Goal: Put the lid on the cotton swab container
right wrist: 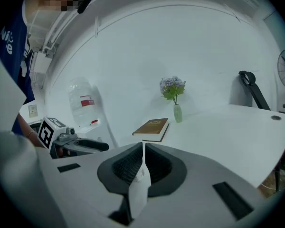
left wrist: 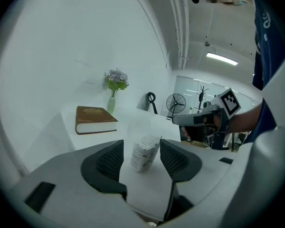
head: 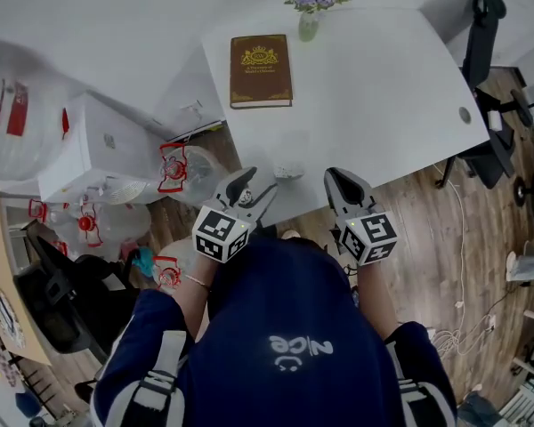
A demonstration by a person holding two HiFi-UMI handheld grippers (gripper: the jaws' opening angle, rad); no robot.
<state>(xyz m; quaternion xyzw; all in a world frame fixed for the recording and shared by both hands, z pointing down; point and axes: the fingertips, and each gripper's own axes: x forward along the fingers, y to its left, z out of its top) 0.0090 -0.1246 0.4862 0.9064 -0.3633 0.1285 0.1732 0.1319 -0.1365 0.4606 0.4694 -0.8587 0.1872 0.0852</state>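
The cotton swab container (left wrist: 145,156), a small clear tub packed with white swabs and without a lid, stands on the white table (head: 383,78) near its front edge (head: 287,171). My left gripper (left wrist: 141,148) is open around it, with a gap between the tub and each pad. In the head view, the left gripper (head: 256,189) sits just left of the tub. My right gripper (right wrist: 143,148) is shut on a thin translucent lid (right wrist: 138,184), seen edge-on. In the head view, the right gripper (head: 343,185) hovers at the table edge to the right of the tub.
A brown book (head: 261,69) lies at the table's back left, next to a vase of purple flowers (head: 309,20). Large water bottles (head: 18,114) and a white cabinet (head: 98,149) stand left of the table. An office chair (head: 481,34) is at the right.
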